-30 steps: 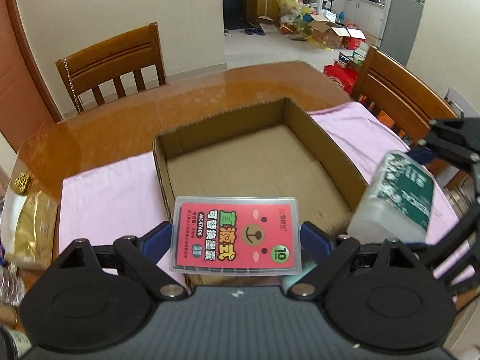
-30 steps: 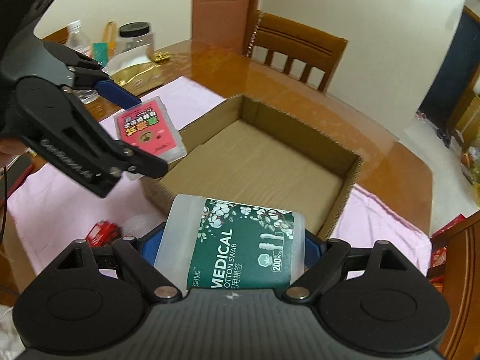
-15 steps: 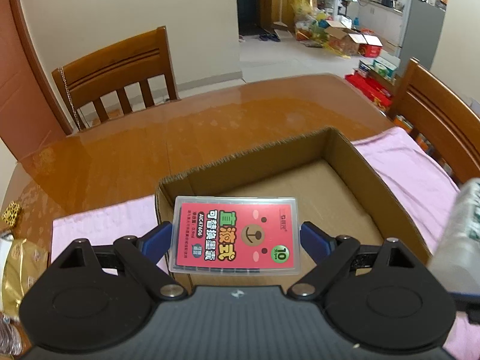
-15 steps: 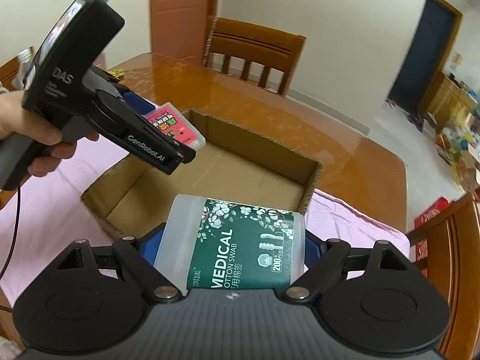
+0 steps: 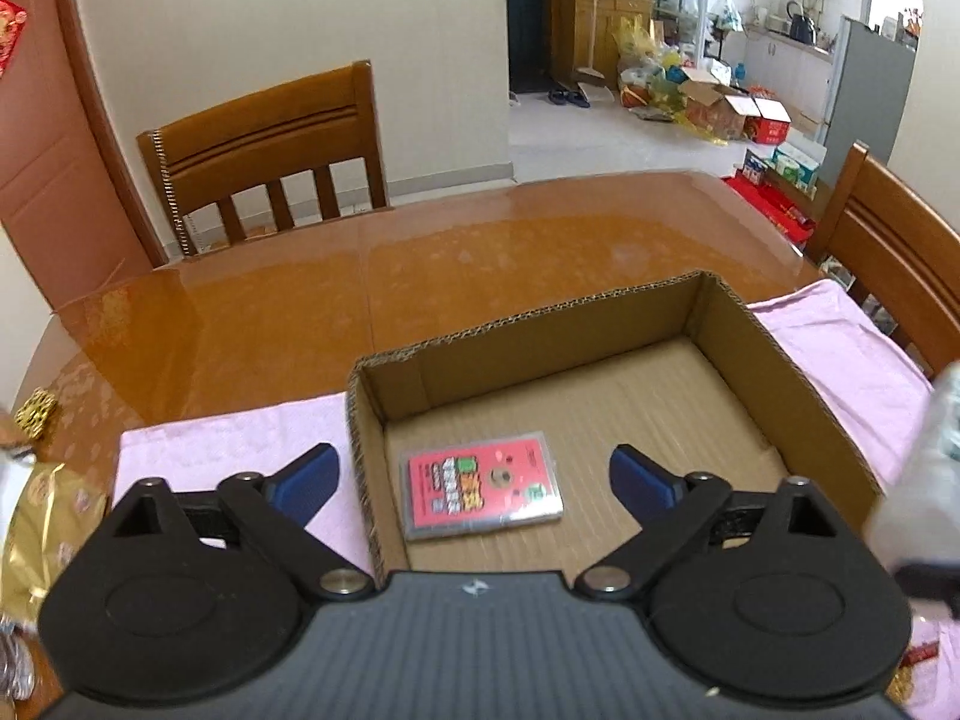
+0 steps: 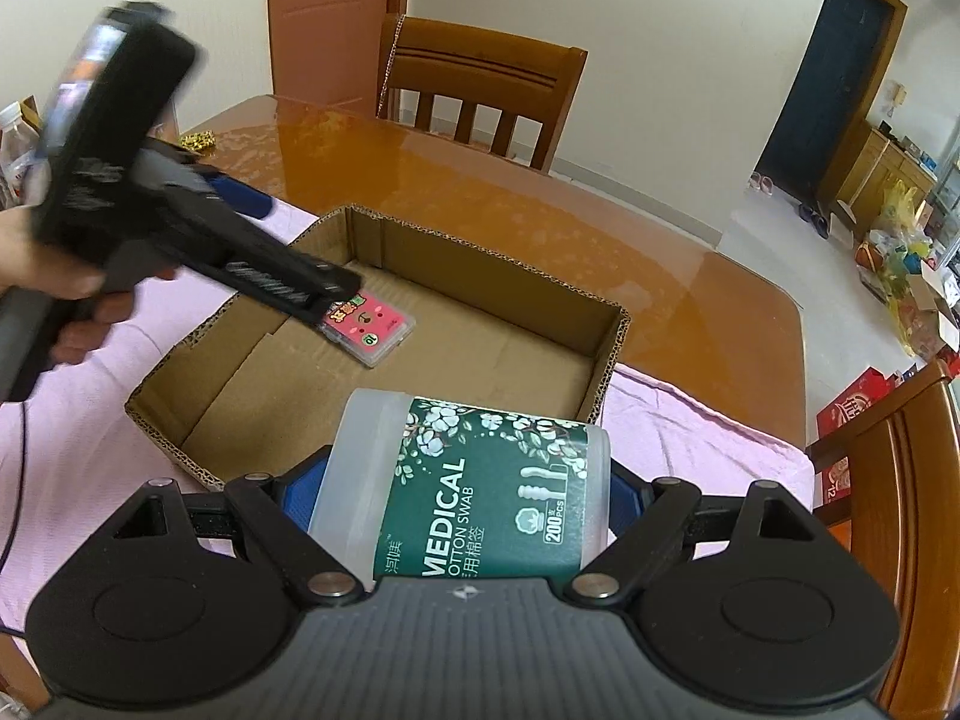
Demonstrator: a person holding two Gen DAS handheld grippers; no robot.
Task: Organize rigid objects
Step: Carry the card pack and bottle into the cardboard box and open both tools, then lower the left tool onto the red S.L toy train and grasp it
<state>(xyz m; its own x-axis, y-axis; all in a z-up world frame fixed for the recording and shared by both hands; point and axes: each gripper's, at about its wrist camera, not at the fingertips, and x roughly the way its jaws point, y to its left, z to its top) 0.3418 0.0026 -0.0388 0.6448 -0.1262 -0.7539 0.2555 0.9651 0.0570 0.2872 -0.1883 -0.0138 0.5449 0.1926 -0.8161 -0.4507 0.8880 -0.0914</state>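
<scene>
The red card case [image 5: 482,493] lies flat on the floor of the cardboard box [image 5: 774,336], near the box's left wall as the left wrist view shows it, so the first item counts as placed. The left tongs [image 5: 474,477] hang over that corner with the jaws opening and nothing pressed between the blue pads; the case sits below them, clear of both. The right tongs [image 6: 462,480] are clamped on the cotton swab tub [image 6: 474,498], a translucent container with a green label, held on its side above the near rim of the box and not yet inside it. Judged from this, one item is stowed and the tub is the step in hand: it has to be carried over the rim, lowered to the open floor beside the case, and released. Whether further items await sorting cannot be told for certain, though small red objects show at the lower right edge of the left view. The box rests on a pink cloth [image 5: 228,438] spread over a glossy wooden counter [image 5: 480,264]. Wooden chairs [image 5: 264,150] stand around the counter, a gold packet [image 5: 36,516] lies at its left edge, and an open doorway beyond leads to a cluttered room with cartons and bags on the floor.
</scene>
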